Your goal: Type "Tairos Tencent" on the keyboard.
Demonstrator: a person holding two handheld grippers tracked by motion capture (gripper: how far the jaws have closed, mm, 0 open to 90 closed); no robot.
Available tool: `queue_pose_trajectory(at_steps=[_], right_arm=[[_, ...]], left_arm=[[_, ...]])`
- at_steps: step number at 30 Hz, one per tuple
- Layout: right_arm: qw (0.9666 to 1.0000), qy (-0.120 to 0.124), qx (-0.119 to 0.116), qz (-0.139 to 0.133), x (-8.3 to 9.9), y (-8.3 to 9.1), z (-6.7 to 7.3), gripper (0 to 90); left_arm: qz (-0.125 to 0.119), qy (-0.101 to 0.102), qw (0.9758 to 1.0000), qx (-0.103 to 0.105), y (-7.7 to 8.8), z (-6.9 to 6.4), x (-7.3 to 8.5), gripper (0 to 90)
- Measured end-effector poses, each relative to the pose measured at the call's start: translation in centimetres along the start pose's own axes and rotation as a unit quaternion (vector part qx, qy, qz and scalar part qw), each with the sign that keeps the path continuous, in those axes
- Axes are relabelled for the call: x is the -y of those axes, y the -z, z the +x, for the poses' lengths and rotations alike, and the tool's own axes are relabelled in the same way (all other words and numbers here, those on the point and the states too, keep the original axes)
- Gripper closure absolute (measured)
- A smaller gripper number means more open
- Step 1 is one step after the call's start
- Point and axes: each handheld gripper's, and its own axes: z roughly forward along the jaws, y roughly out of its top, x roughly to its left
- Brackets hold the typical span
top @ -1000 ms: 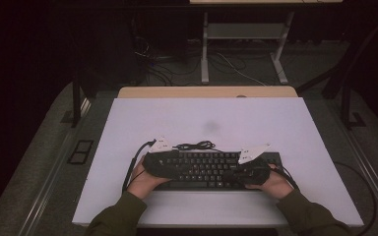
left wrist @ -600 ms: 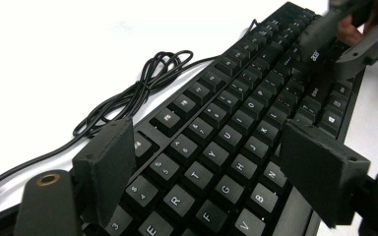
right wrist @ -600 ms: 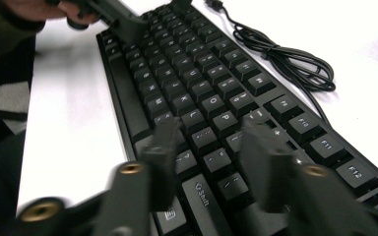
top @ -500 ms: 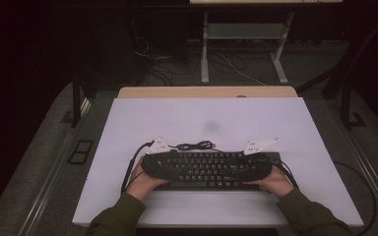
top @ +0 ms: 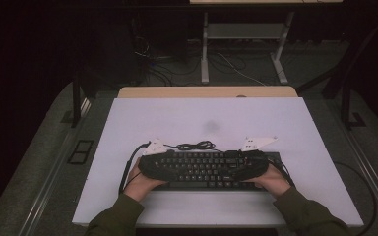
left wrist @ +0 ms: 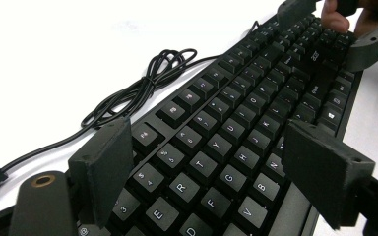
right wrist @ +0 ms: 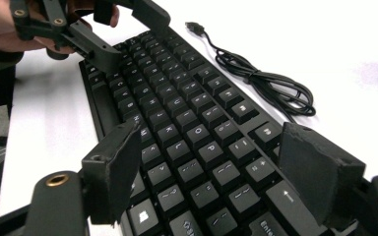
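A black keyboard (top: 202, 169) lies flat on the white table (top: 206, 118), close to its near edge. Its coiled black cable (top: 194, 145) rests just behind it. My left gripper (top: 150, 164) is at the keyboard's left end. In the left gripper view its jaws (left wrist: 211, 137) have just been opening; they stand apart over the keys (left wrist: 226, 137) and press on nothing. My right gripper (top: 251, 164) is at the right end. Its jaws (right wrist: 214, 140) have just been opening too and straddle the keys (right wrist: 187, 123) without pinching them. The cable (right wrist: 261, 78) lies on the table beyond.
The far half of the white table is bare, apart from a faint grey smudge (top: 210, 125). A wooden edge (top: 206, 92) runs along its back. Beyond it are desk legs (top: 205, 49) and floor cables (top: 236, 69). Dark posts (top: 76, 98) stand at both sides.
The right gripper's grey plate has shifted slightly away from me. The keyboard, its cable and the left hand stay where they were.
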Motion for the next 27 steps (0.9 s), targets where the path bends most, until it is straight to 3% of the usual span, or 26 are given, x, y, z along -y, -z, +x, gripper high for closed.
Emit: queue_pose_trajectory(at_steps=[7, 27], right_arm=[[1.0000, -0.001, 0.001, -0.002, -0.2, -0.4, 0.0, 24.3], [0.9999, -0.001, -0.008, -0.007, -1.2, -1.7, -0.2, 24.6]], left_arm=[[-0.002, -0.004, 1.0000, -0.004, 0.4, 0.0, 0.2, 19.1], [-0.010, 0.013, 0.9995, -0.026, 1.9, 0.2, 1.6, 20.4]])
